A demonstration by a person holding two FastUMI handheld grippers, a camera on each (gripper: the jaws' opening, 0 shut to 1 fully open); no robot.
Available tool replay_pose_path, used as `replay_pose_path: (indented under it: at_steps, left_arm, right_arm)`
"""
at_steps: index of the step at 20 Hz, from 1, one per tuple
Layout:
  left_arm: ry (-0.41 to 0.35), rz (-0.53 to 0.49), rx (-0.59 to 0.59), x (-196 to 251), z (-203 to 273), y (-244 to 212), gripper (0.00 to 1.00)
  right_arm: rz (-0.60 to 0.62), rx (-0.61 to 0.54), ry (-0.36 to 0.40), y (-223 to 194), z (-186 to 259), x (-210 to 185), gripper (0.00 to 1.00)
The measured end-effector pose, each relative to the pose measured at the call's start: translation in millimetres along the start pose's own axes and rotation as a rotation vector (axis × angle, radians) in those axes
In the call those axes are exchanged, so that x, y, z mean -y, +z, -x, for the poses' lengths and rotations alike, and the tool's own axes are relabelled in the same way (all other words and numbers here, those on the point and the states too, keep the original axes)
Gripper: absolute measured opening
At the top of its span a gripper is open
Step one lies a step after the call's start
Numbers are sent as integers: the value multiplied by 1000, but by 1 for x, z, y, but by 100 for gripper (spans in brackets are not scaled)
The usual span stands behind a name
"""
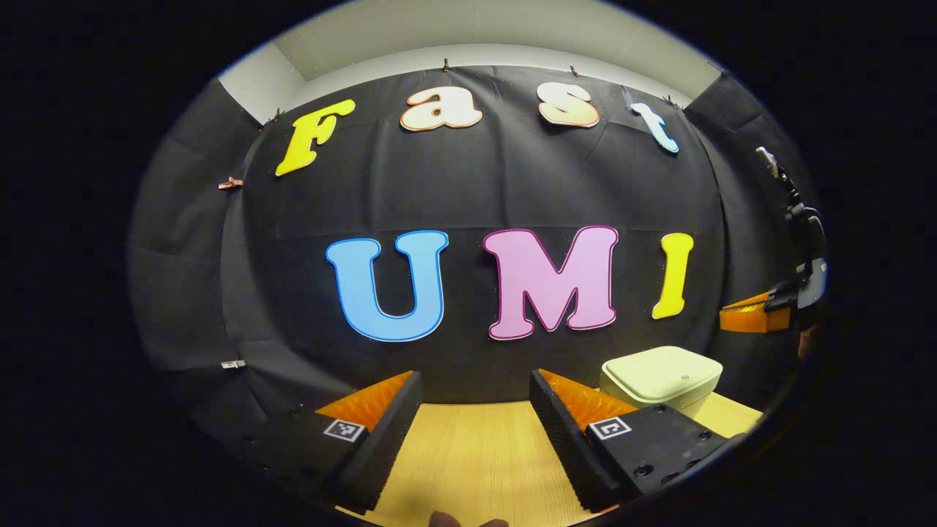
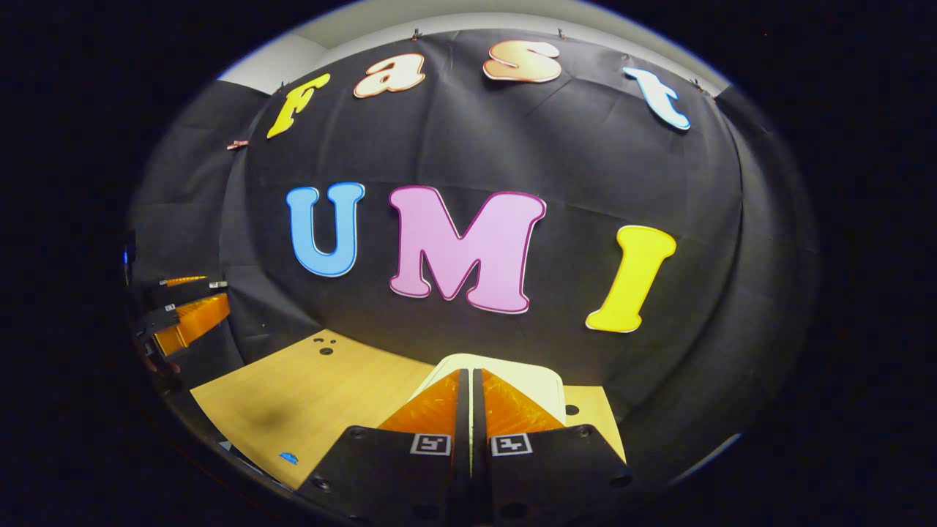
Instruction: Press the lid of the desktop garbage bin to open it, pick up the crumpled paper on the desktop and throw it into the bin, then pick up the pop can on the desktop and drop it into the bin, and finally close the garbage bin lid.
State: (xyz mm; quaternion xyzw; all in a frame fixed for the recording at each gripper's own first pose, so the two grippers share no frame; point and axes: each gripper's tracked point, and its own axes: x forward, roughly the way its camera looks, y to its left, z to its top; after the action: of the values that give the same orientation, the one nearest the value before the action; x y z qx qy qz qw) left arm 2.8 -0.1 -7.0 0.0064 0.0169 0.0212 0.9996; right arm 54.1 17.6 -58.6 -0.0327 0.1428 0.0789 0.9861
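Cream plastic garbage bin (image 1: 662,377) sits lid down on light wooden worktop (image 1: 468,454), far right side. Left tongs (image 1: 476,399) spread wide, empty. Right tongs (image 2: 469,391) pressed together, empty, bin just beyond tips.

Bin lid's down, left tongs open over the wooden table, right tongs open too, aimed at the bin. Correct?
Not quite: the right tongs are shut, fingers together, as the right gripper view shows. The rest holds: the cream rectangular plastic bin has its lid down, and the left tongs are open over the light wooden table.
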Motion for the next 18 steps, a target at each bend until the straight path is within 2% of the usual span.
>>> replay_pose_path:
  at_steps: [3,10,12,18]
  left_arm:
    - [10,2,-1,0,1,1,95]
    - [46,-16,-15,-2,8,2,95]
    - [61,-5,-27,-5,12,-2,95]
    - [81,6,-46,-11,16,-8,95]
  right_arm:
    - [11,-37,-3,-16,-19,3,5]
    - [-47,-178,-5,-80,-55,16,7]
    - [-50,-202,-6,-88,-58,18,5]
    - [-39,-233,-2,-98,-62,21,6]
